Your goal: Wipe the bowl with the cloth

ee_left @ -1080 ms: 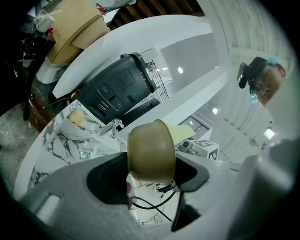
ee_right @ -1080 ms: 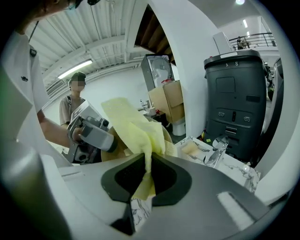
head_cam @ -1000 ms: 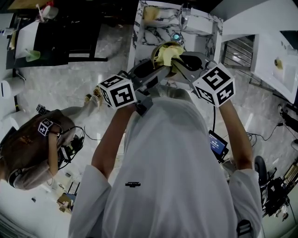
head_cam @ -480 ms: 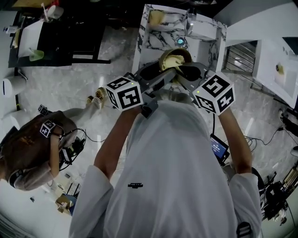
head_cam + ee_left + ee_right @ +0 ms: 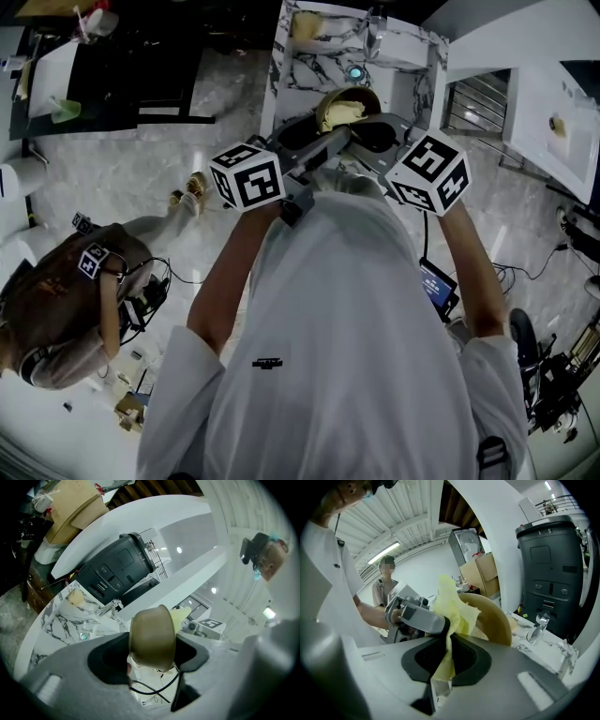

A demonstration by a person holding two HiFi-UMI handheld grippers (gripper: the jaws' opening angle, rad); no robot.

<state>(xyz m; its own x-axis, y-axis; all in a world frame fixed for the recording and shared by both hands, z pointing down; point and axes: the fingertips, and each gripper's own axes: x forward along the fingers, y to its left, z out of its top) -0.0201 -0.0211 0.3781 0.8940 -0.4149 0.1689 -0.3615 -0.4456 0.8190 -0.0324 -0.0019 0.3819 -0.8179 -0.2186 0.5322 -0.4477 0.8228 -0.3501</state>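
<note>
Inside the bowl (image 5: 368, 95), the cloth (image 5: 342, 112) now sits deeper.

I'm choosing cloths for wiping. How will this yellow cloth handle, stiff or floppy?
Probably floppy: the cloth crumples and folds where the right gripper pinches it. Likely light, since its short free end stands up above the grip. It seems to lie against the bowl, so it should conform while wiping.
</note>
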